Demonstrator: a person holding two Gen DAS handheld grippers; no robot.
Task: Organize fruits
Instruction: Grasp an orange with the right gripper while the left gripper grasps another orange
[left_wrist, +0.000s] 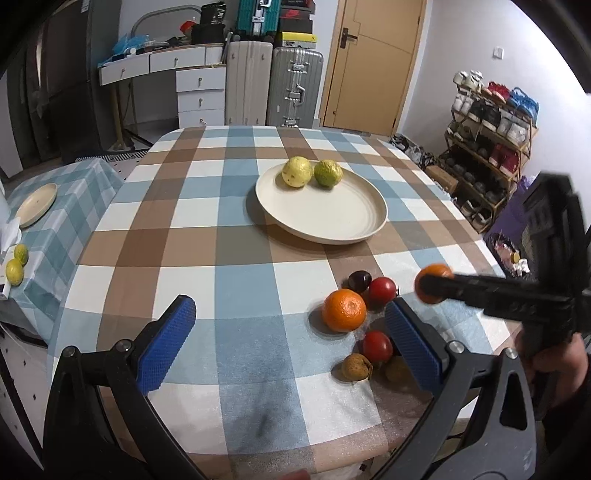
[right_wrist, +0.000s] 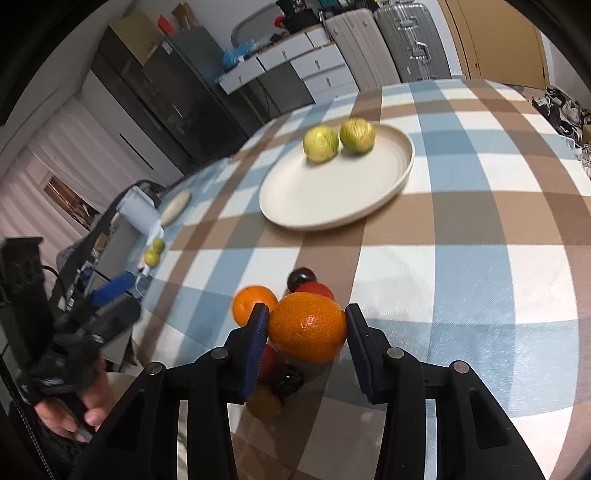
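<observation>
A cream plate (left_wrist: 321, 216) (right_wrist: 332, 192) holds two yellow-green fruits (left_wrist: 312, 171) (right_wrist: 338, 141). My right gripper (right_wrist: 306, 326) is shut on an orange (right_wrist: 308, 326) and holds it above the fruit pile; it shows in the left wrist view too (left_wrist: 432, 284). My left gripper (left_wrist: 288, 332) is open and empty, low over the cloth. A second orange (left_wrist: 344, 310) (right_wrist: 253, 302), two red tomatoes (left_wrist: 382, 290), a dark plum (left_wrist: 359, 280) and brown longans (left_wrist: 355, 366) lie between and beside its right finger (left_wrist: 413, 343).
The checked tablecloth (left_wrist: 229, 229) covers the table. A side table at the left carries a small plate (left_wrist: 37, 205) and two limes (left_wrist: 16, 264). A shoe rack (left_wrist: 491, 147) stands at the right, suitcases (left_wrist: 273, 85) and drawers behind.
</observation>
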